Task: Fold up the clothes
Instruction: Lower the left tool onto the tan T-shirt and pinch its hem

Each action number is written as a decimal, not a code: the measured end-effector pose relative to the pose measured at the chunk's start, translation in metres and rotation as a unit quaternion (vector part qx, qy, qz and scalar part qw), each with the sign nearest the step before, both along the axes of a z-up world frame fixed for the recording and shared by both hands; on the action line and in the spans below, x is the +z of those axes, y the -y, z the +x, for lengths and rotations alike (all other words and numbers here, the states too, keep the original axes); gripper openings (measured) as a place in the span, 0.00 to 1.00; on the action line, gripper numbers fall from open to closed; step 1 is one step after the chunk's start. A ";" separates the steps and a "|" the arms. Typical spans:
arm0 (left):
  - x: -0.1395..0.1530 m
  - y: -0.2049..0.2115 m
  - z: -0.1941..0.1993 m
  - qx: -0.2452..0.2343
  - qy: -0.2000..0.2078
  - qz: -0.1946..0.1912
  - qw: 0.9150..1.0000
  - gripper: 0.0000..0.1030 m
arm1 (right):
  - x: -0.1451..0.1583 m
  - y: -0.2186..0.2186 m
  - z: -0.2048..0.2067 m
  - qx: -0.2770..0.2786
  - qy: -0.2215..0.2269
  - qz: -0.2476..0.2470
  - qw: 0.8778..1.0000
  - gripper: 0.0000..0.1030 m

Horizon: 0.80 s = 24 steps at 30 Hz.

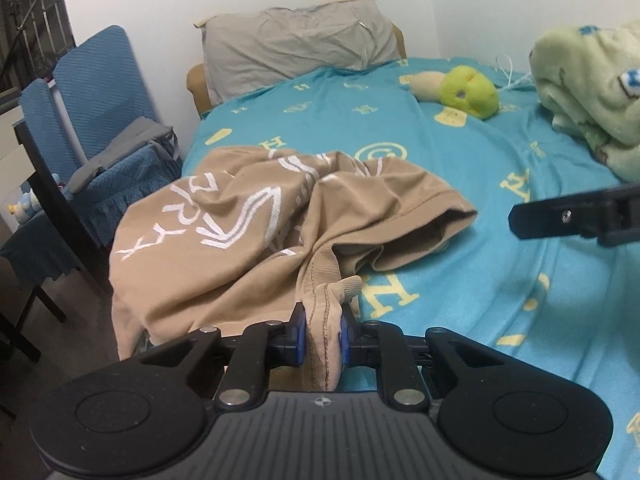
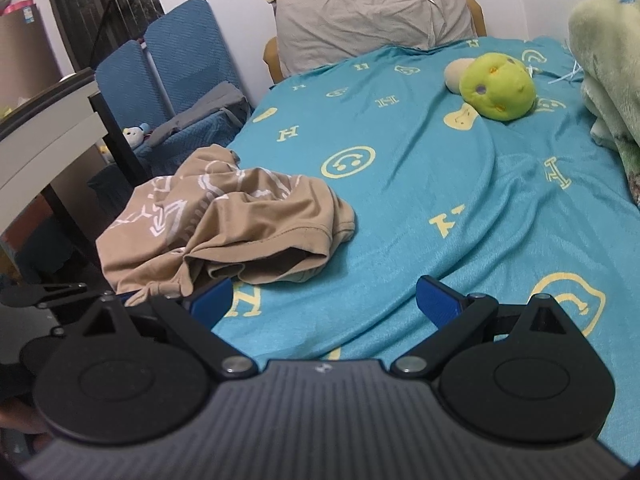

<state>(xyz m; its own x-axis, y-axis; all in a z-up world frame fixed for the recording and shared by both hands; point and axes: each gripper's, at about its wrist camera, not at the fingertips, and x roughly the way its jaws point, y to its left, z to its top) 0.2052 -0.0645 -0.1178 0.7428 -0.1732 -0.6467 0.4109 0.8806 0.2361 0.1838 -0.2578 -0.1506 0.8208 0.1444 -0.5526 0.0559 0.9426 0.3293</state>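
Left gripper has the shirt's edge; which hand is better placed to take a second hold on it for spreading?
Probably right: the right gripper is open and empty just beside the tan shirt, while the left gripper is shut on it.

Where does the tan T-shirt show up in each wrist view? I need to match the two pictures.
Left wrist view: the tan T-shirt fills the centre-left, crumpled on the bed's near corner, its ribbed edge pinched in the left tool.
Right wrist view: the shirt lies left of centre, beyond the open right tool, which does not touch it.
Shared landmark: the green plush toy near the grey pillow.
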 end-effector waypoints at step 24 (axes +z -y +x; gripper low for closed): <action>0.086 -0.072 -0.011 0.058 0.010 -0.205 0.977 0.12 | -0.030 -0.033 0.071 -0.003 0.012 -0.051 0.999 0.54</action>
<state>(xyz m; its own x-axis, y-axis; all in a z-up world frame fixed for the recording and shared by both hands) 0.1941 0.0077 -0.0319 0.7844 -0.3277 -0.5266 0.3008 0.9435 -0.1391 0.2546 -0.2249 -0.1811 0.8348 0.0833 -0.5442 0.0544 0.9712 0.2322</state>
